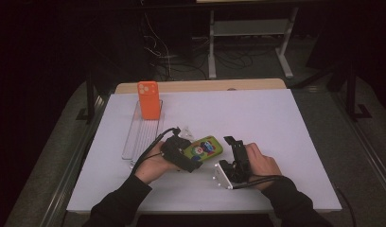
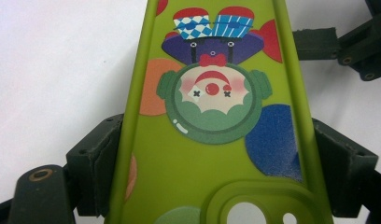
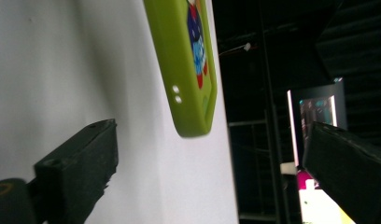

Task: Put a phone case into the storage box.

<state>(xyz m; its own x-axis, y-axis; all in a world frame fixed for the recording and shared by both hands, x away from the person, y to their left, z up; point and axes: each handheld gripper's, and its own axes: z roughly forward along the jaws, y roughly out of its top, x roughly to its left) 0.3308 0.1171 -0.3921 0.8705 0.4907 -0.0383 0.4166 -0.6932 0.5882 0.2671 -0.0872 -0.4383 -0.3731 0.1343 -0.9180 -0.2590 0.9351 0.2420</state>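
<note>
Green phone case (image 1: 204, 149): near the table's centre, held clear of the white table top (image 1: 257, 118) at its camera-cutout end; clown print facing up.
Long axis: running from about 8 o'clock to 2 o'clock in the high view; camera cutout at the 8 o'clock end, free end pointing toward 2 o'clock.
Left gripper (image 1: 187, 156): clamped across the case's two long edges, one pad (image 2: 97, 163) on each side, as seen in the left gripper view.
Right gripper (image 1: 232, 143): at 3 o'clock of the case, just beside its free end; jaws spread wide, nothing between them; case corner (image 3: 191, 70) hanging ahead of the gap in the right gripper view.
Clear tray (image 1: 143, 135): at 10 o'clock of the green case, long axis running 12 to 6 o'clock.
Tray contents: orange phone case (image 1: 149, 100) standing at the far end, camera cutout uppermost.
</note>
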